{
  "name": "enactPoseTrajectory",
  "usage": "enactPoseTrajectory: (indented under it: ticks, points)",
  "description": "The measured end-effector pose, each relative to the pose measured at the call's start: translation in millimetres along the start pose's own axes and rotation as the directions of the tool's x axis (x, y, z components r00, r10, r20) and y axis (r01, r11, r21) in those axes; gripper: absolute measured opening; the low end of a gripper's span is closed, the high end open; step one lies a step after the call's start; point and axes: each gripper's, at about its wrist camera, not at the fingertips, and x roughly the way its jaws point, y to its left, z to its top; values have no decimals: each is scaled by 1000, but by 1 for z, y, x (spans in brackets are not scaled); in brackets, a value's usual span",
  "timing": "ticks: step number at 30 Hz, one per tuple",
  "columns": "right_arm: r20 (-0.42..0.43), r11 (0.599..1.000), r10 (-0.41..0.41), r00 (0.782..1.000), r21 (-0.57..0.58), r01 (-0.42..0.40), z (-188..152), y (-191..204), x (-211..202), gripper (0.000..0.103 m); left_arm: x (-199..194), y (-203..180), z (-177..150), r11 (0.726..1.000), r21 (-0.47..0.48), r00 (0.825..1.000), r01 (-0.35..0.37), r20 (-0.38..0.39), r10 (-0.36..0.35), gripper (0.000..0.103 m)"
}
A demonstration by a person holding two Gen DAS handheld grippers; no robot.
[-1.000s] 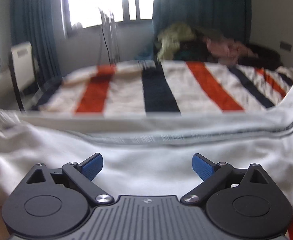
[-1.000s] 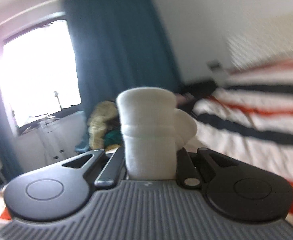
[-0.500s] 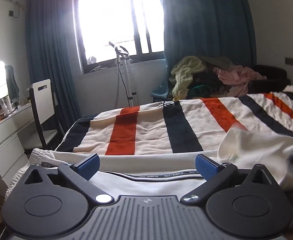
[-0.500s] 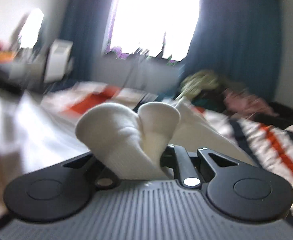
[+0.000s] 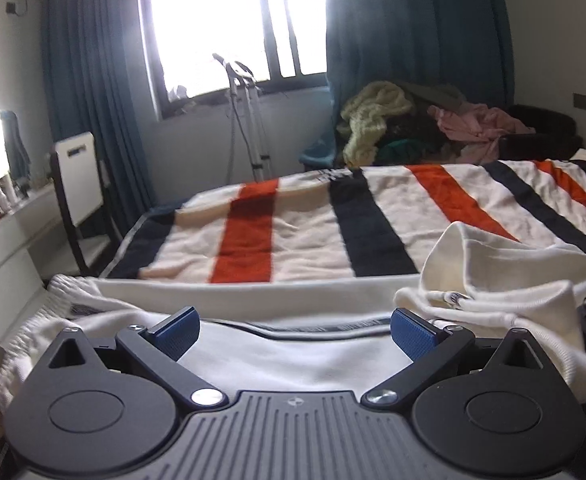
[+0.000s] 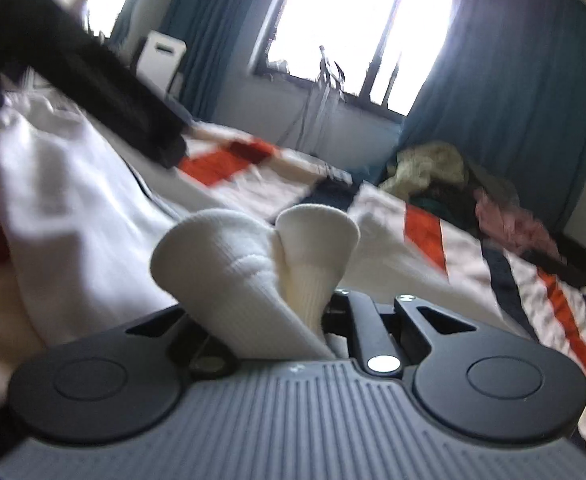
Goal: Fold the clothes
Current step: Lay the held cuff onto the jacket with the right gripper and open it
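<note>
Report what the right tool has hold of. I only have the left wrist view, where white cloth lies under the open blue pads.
Observer: The right tool is shut on a ribbed white cuff.
Operator: Describe how the cuff sits.
Observer: It bunches into two rounded lobes that stick up just ahead of the tool.
Operator: Say what else is near it.
Observer: A dark blurred shape crosses above the white garment at the upper left of the right wrist view. I cannot tell what it is.
</note>
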Motion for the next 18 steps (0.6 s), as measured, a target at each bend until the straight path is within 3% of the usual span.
enactPoseTrajectory:
  ticks: [3,6,11,13,15,18]
  points:
    - [14,998,54,998,-34,-54,10,23,5,11,5,14,1,998,-56,1000,4,-13,-4,102]
    - [-31,992,90,995,-87,-93,-3,45,12,11,10,24,0,993,-115,999,33,-29,-37,102]
    - [-55,988,121,991,-89,-126,-2,38,8,16,13,20,0,992,-115,998,50,-33,-54,102]
    - [-94,984,172,981,-26,-175,5,28,6,30,12,15,0,993,-100,998,55,-30,-58,102]
    - [-150,965,262,953,61,-256,12,17,3,63,12,13,-1,992,-104,997,69,-34,-73,102]
    - [-190,910,397,898,209,-358,18,-1,-13,67,13,14,-3,984,-143,992,105,-50,-113,102]
